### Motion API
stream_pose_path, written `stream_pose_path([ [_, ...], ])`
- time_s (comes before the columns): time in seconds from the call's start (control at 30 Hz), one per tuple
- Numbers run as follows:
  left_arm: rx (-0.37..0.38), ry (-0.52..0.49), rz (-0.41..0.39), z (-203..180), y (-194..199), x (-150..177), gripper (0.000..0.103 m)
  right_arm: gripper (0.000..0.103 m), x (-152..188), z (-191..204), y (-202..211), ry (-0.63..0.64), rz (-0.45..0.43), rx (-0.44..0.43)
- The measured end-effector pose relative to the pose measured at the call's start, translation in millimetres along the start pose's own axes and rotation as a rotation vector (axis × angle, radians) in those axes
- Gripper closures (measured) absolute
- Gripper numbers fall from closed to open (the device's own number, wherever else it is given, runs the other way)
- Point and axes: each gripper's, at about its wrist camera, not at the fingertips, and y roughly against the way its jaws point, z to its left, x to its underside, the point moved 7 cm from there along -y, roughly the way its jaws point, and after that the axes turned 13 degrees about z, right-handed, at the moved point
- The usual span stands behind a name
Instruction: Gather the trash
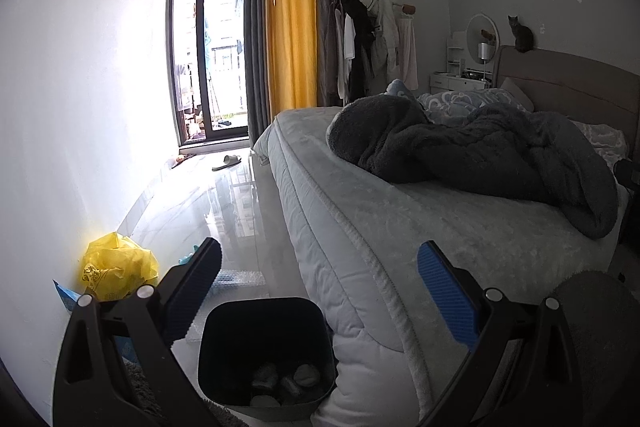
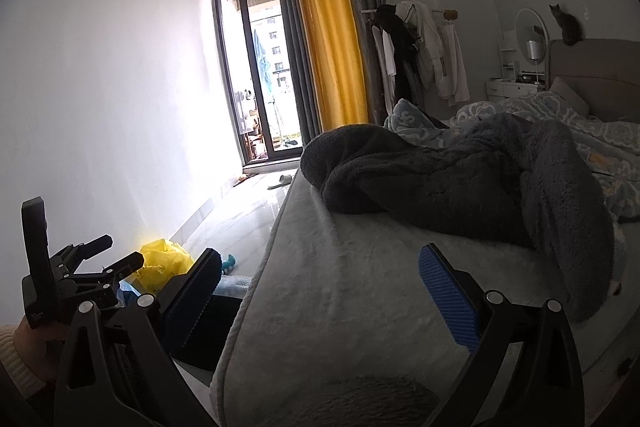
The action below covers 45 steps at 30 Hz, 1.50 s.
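— Black plastic is seen low in the left wrist view: what is it?

— A bin (image 1: 264, 351), standing on the glossy floor (image 1: 224, 203) tight against the corner of the bed (image 1: 360, 227). Several grey crumpled lumps (image 1: 286, 381) lie at its bottom. The left gripper (image 1: 318, 291) is held over it with its jaws spread wide and nothing between the blue pads (image 1: 448, 295).

— And the right gripper?

— The right gripper (image 2: 320, 291) is held over the pale mattress top, its jaws likewise wide and empty. From that view the bin (image 2: 218, 327) shows only as a dark edge at 8 o'clock, mostly hidden by the mattress corner and the gripper's own finger. The left gripper (image 2: 102, 259) appears there at 9 o'clock, gripped by a hand (image 2: 34, 347) in a cream cuff.

— What loose items are seen on the floor?

— A yellow bag (image 1: 118, 267) is crumpled against the white wall at 8 o'clock of the left view, with a blue packet (image 1: 66, 293) just beside it. A sheet of bubble wrap (image 1: 236, 281) lies flat beyond the bin, and a small teal item (image 1: 188, 259) near it; what it is cannot be told. Farther off, a slipper (image 1: 227, 161) lies near the glass door (image 1: 212, 39).

— What stands around?

— A dark grey blanket (image 1: 480, 155) is heaped on the bed, with patterned blue bedding behind it. Yellow and grey curtains (image 1: 288, 11) hang at 12 o'clock, a rack of clothes (image 1: 368, 39) beside them. A cat (image 1: 522, 35) sits on the headboard at 2 o'clock, next to a round mirror (image 1: 482, 37).
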Motion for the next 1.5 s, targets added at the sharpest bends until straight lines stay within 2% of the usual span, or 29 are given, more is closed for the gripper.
stream_pose_path([
  [1.5, -0.004, 0.005, 0.017, 3.2, -6.8, 3.2, 0.003, 0.003, -1.4, -0.8, -5.0, -0.004, 0.014, -0.014],
])
